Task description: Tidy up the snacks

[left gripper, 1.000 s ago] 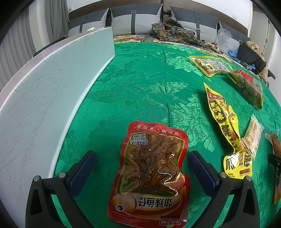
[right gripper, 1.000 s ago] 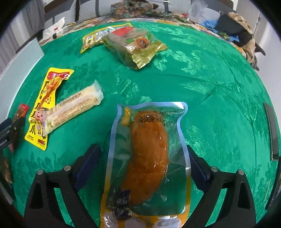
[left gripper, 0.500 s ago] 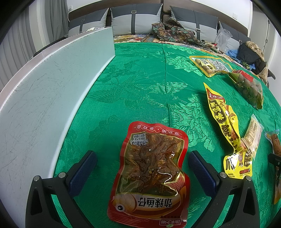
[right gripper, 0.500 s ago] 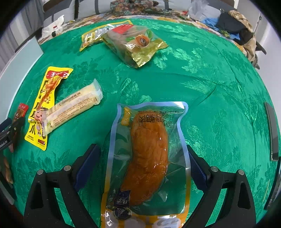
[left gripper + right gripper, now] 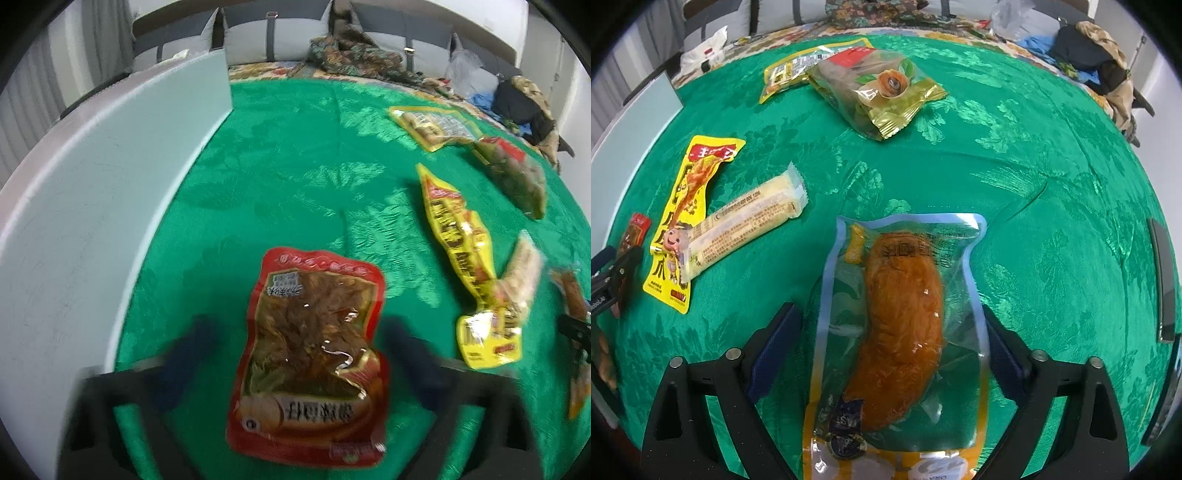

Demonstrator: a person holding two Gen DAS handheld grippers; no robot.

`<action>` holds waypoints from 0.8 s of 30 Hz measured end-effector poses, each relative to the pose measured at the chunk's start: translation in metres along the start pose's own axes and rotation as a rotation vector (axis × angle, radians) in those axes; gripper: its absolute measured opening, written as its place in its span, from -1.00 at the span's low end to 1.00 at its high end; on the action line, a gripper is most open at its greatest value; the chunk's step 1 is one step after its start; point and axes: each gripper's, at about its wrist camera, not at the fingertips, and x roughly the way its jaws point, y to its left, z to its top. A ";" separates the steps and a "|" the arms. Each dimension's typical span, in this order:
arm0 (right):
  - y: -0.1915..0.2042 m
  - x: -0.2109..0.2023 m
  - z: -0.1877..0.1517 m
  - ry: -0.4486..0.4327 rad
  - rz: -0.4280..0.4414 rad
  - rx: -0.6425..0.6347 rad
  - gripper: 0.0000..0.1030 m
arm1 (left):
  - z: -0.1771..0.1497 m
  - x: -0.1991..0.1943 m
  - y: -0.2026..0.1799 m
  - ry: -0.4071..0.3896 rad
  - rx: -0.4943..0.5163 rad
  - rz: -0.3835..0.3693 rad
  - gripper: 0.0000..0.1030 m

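Snack pouches [image 5: 310,354] [image 5: 901,332] between spread fingers [image 5: 772,347]

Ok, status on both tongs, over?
Left tongs open, straddling red fish pouch. Right tongs open around chicken pouch. Nothing gripped, nothing blocking.

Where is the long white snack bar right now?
In the right wrist view, the white snack bar lies left of the right gripper, its lower end overlapping the yellow packet.

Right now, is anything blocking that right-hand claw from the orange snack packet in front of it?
Nothing visible. The orange snack packet already lies between the open fingers of the right gripper, on bare green cloth.
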 end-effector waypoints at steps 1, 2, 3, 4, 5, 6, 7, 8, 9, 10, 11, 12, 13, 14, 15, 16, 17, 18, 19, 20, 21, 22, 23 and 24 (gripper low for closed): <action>-0.002 -0.002 -0.001 0.001 0.006 -0.006 0.66 | 0.001 -0.003 0.000 0.007 -0.005 -0.024 0.02; -0.004 -0.005 -0.001 -0.012 0.012 -0.008 0.48 | 0.001 -0.005 0.003 0.029 -0.029 -0.081 -0.10; -0.010 -0.011 -0.001 -0.018 0.054 0.011 0.33 | 0.001 -0.007 0.004 0.034 -0.040 -0.099 -0.14; -0.015 -0.015 -0.001 -0.024 0.078 0.032 0.24 | 0.000 -0.009 0.005 0.032 -0.045 -0.104 -0.15; -0.022 -0.019 -0.001 -0.025 0.104 0.059 0.10 | -0.002 -0.013 0.007 0.025 -0.058 -0.118 -0.24; -0.032 -0.022 -0.002 -0.018 0.148 0.104 0.05 | -0.003 -0.019 0.010 0.015 -0.080 -0.142 -0.31; -0.039 -0.023 -0.003 -0.014 0.187 0.141 0.03 | -0.003 -0.021 0.011 0.016 -0.091 -0.158 -0.31; -0.047 -0.024 -0.007 -0.008 0.225 0.184 0.00 | -0.004 -0.024 0.012 0.021 -0.104 -0.183 -0.31; -0.051 -0.025 -0.010 -0.005 0.238 0.205 -0.01 | -0.006 -0.027 0.011 0.021 -0.105 -0.192 -0.31; -0.055 -0.026 -0.013 -0.004 0.264 0.223 -0.02 | -0.007 -0.027 0.009 0.021 -0.101 -0.194 -0.31; -0.059 -0.026 -0.017 -0.004 0.293 0.247 -0.03 | -0.010 -0.029 0.007 0.024 -0.089 -0.196 -0.34; -0.063 -0.027 -0.020 0.001 0.319 0.271 -0.03 | -0.013 -0.030 0.006 0.028 -0.081 -0.198 -0.34; -0.065 -0.028 -0.023 -0.002 0.340 0.286 -0.03 | -0.014 -0.030 0.005 0.029 -0.078 -0.197 -0.35; -0.067 -0.030 -0.025 -0.008 0.362 0.299 -0.03 | -0.016 -0.031 0.004 0.029 -0.077 -0.199 -0.35; -0.069 -0.033 -0.029 -0.012 0.387 0.321 -0.03 | -0.018 -0.032 0.004 0.031 -0.080 -0.202 -0.35; -0.070 -0.035 -0.030 -0.017 0.405 0.336 -0.03 | -0.019 -0.031 0.005 0.030 -0.084 -0.204 -0.36; -0.072 -0.037 -0.031 -0.024 0.427 0.351 -0.03 | -0.020 -0.033 0.006 0.027 -0.094 -0.206 -0.36; -0.075 -0.038 -0.031 -0.032 0.459 0.371 -0.03 | -0.021 -0.035 0.008 0.025 -0.104 -0.211 -0.37; -0.078 -0.040 -0.031 -0.037 0.482 0.391 -0.03 | -0.020 -0.036 0.009 0.023 -0.117 -0.217 -0.39; -0.081 -0.042 -0.031 -0.041 0.496 0.407 -0.03 | -0.020 -0.038 0.012 0.020 -0.130 -0.227 -0.40; -0.084 -0.044 -0.032 -0.047 0.511 0.422 -0.03 | -0.019 -0.039 0.012 0.018 -0.138 -0.235 -0.40; -0.087 -0.046 -0.032 -0.057 0.538 0.442 -0.03 | -0.018 -0.043 0.014 0.013 -0.151 -0.249 -0.40; -0.090 -0.048 -0.032 -0.062 0.557 0.458 -0.03 | -0.017 -0.045 0.014 0.007 -0.158 -0.257 -0.40; -0.093 -0.050 -0.031 -0.069 0.582 0.479 -0.03 | -0.016 -0.048 0.015 0.001 -0.163 -0.267 -0.40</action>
